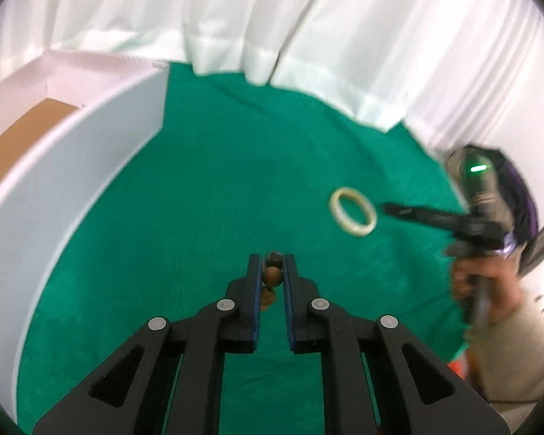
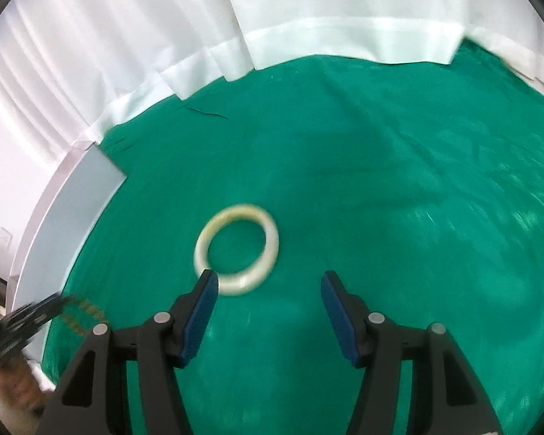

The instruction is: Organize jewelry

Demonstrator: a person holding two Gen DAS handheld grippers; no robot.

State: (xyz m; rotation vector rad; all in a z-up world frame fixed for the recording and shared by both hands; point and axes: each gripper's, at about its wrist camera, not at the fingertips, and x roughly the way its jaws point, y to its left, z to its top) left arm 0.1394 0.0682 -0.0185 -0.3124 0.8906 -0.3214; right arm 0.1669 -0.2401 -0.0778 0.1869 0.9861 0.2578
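Note:
My left gripper (image 1: 273, 260) is shut on a string of brown beads (image 1: 273, 275), which sits between its blue pads above the green cloth (image 1: 217, 181). A cream bangle (image 1: 357, 231) lies flat on the cloth to the right of it. In the right wrist view the same bangle (image 2: 270, 250) lies just ahead of my right gripper (image 2: 270, 282), which stands open; the left fingertip (image 2: 208, 284) overlaps the bangle's near rim, and I cannot tell if it touches. In the left wrist view the right gripper (image 1: 391, 209) points at the bangle from the right. The blurred left gripper (image 2: 56, 301) carries the beads (image 2: 81, 313) at the lower left.
A white box (image 1: 72, 166) with a brown floor stands along the cloth's left side, and its wall (image 2: 87, 188) also shows in the right wrist view. White curtains (image 1: 308, 36) hang behind the cloth. A person's hand and sleeve (image 1: 507, 326) hold the right gripper.

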